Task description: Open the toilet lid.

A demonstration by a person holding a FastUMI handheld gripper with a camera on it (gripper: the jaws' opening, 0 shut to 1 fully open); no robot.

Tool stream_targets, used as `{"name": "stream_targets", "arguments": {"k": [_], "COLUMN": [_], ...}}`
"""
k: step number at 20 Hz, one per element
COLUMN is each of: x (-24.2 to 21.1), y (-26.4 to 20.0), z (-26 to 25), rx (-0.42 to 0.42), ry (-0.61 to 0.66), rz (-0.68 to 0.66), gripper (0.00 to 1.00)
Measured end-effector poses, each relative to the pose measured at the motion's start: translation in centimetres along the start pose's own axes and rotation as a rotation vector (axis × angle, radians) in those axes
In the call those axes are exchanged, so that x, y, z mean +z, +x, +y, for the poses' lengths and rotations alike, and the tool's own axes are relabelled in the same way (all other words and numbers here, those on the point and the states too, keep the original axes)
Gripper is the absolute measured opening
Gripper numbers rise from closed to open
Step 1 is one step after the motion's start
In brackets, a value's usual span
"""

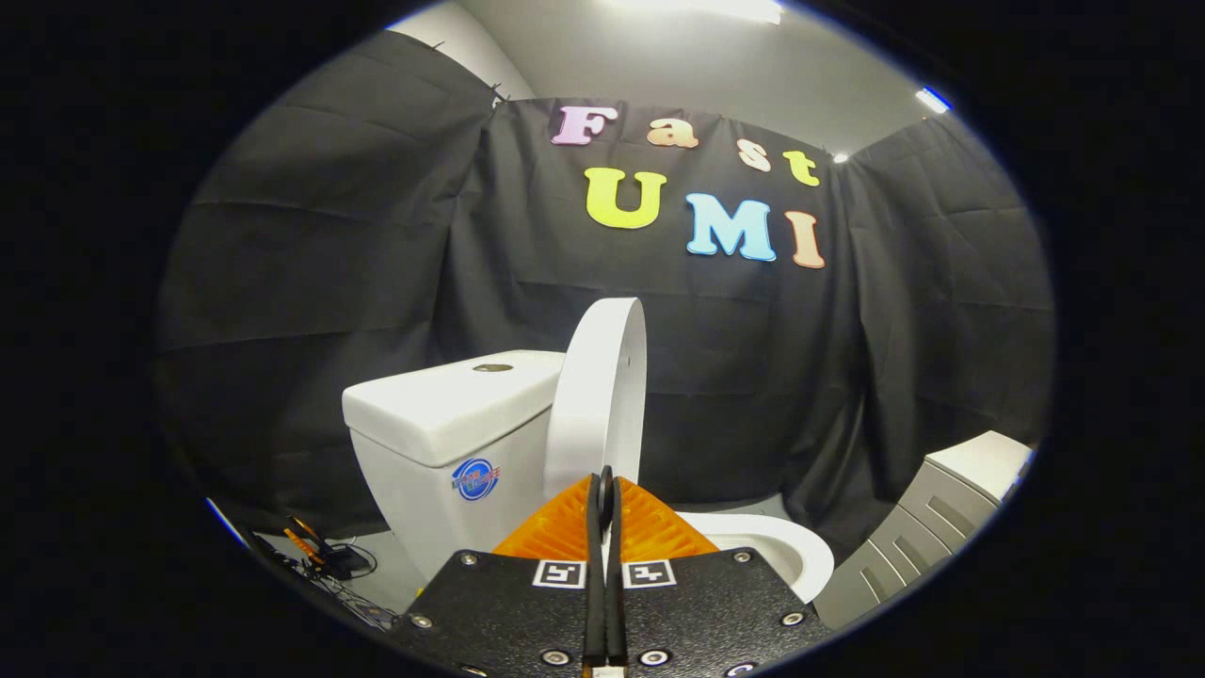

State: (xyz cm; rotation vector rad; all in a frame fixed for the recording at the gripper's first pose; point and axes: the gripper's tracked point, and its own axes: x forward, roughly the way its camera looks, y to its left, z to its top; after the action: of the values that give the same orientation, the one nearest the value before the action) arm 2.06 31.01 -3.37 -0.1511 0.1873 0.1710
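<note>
Gripper view has my tongs [603, 490] pressed together on nothing, the toilet lid [600, 395] standing raised at twelve o'clock just ahead, seemingly near-vertical, so a nudge could drop it back.

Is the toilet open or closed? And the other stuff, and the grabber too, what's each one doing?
Toilet lid: up, standing nearly upright by the tank.
Toilet tank: cover on, closed.
Toilet bowl: open, its rim showing beyond the fingers.
Cabinet: drawers shut.
Cables: lying loose on the floor beside the tank.
Gripper: fingers closed together, holding nothing, just in front of the lid.
</note>
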Motion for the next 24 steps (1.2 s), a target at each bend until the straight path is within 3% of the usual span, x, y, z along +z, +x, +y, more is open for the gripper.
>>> {"name": "stream_targets", "arguments": {"k": [11,24], "x": [0.4,0.4], "y": [0.4,1.0], "z": [3.5,4.4], "rx": [0.049,0.077], "ry": [-0.096,-0.053], "rz": [-0.033,-0.069], "gripper": [0.0,0.0]}}
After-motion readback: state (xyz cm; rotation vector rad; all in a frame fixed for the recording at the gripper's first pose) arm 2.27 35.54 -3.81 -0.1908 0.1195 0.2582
